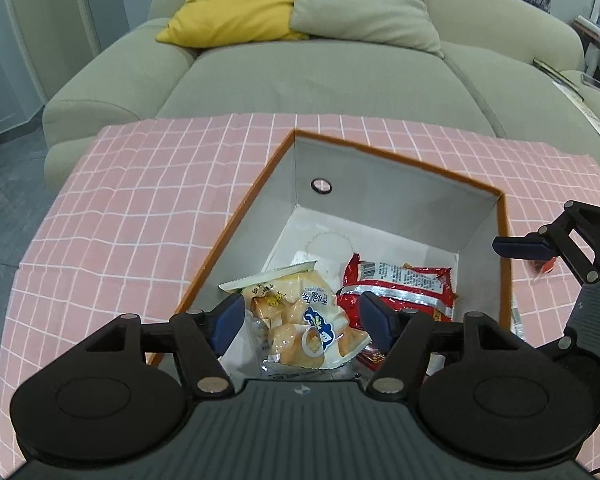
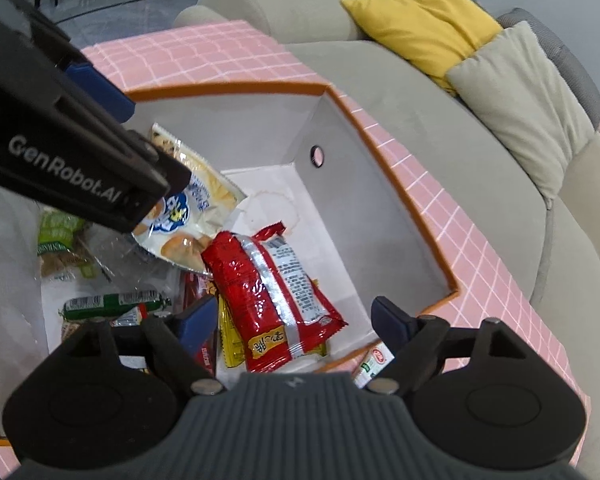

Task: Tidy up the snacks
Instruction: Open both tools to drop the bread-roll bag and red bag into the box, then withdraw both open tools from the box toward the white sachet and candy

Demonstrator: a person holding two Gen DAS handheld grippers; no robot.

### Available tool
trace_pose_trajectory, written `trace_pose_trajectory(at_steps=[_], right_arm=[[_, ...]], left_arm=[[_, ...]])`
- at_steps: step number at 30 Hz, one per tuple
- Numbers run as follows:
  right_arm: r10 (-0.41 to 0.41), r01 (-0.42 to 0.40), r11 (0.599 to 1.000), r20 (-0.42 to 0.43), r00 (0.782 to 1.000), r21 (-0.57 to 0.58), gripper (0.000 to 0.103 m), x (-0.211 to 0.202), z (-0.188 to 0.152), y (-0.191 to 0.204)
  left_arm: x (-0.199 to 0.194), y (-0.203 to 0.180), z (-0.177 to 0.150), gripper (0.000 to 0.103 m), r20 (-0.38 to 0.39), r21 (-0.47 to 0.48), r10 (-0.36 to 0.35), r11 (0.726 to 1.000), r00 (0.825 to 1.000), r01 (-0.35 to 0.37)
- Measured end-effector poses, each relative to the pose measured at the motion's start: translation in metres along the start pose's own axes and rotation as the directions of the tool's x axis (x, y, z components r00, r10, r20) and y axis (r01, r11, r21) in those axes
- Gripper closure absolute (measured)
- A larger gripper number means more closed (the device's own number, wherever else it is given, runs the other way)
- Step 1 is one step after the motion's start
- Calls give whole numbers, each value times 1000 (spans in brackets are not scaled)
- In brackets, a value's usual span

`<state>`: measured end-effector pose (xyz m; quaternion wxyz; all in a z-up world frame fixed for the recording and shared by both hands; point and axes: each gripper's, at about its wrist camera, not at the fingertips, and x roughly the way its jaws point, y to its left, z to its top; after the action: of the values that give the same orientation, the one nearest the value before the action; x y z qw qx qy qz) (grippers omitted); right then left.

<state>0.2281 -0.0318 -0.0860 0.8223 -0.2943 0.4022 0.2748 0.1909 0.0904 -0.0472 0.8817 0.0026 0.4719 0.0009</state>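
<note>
- Orange-rimmed box (image 1: 440, 172) on pink checked cloth (image 1: 140, 200), serving as the one bin for the snacks, hence both tools poised over it.
- Left gripper (image 1: 300, 316): spread wide, gripping nothing; bread-roll packet (image 1: 300, 320) loose in the box directly beneath and between its pads (image 1: 228, 320), untouched.
- Right gripper (image 2: 292, 320): likewise wide open and empty; red foil packet (image 2: 268, 288) lying in the box just below it, green packets (image 2: 112, 304) off to its left.

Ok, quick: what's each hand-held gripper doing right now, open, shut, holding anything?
Left hand-held gripper: open, holding nothing, above the bread bag in the box.
Right hand-held gripper: open, holding nothing, above the red packet.
</note>
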Motion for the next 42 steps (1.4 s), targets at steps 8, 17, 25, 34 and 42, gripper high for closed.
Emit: trace_pose_trajectory(at_steps=[8,17,25,34,42], right_arm=[[-13,10,998,53,999,65,21,-32,-4,-6],[5,-32,969,109,994,244,19,-73,-26,-11],[-22,-41,914,150,988,403,18,-103,-65,-13],[-103,-3,847,170,980,531,18,-131,-121,-16],[-180,55,809,158,971,585,16,-139,-175,-18]], left_arm=[[-31,-5,-4,25,74,3,-8,1000,997,7],[-70,-15,-11,25,156,-35,-27,999,987,33],[-100,-32,-28,25,218,-67,-55,995,974,71],[-107,-58,-60,25,225,-90,-113,987,968,136],[-98,-91,-86,24,214,-85,-187,974,959,209]])
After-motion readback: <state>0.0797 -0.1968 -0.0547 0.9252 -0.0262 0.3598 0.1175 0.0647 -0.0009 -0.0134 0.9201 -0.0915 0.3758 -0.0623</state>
